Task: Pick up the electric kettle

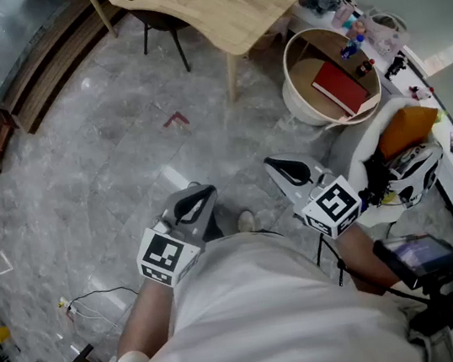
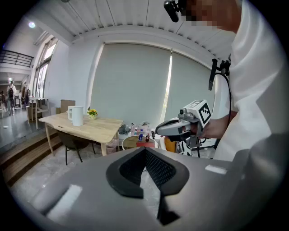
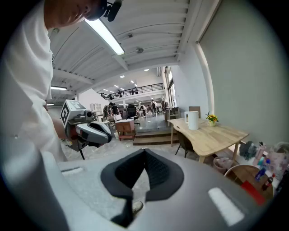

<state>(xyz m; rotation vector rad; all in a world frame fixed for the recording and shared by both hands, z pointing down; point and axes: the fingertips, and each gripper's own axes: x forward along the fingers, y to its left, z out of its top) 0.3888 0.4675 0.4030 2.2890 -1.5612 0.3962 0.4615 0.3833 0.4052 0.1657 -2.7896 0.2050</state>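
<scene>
Two sets of tongs are held low in front of the person [image 1: 265,315], neither carrying anything: the left tongs [image 2: 145,151] are clenched tip to tip on nothing, and the right tongs [image 3: 144,153] appear pressed together the same way. The electric kettle [image 3: 193,120], white and upright, stands well apart from both, on the pale wooden bench [image 3: 221,137] just beside a small pot of yellow flowers [image 3: 211,118]. Its handle seems to face left in the gripper views, though it is too small to be sure. The step in hand is, I judge, the approach. Doing it well likely means walking up to the bench and releasing one pair of tongs before arriving. They should then come in level at the handle, clamp high on it where the kettle would hang plumb, and lift straight up so that nothing beneath is dragged.
</scene>
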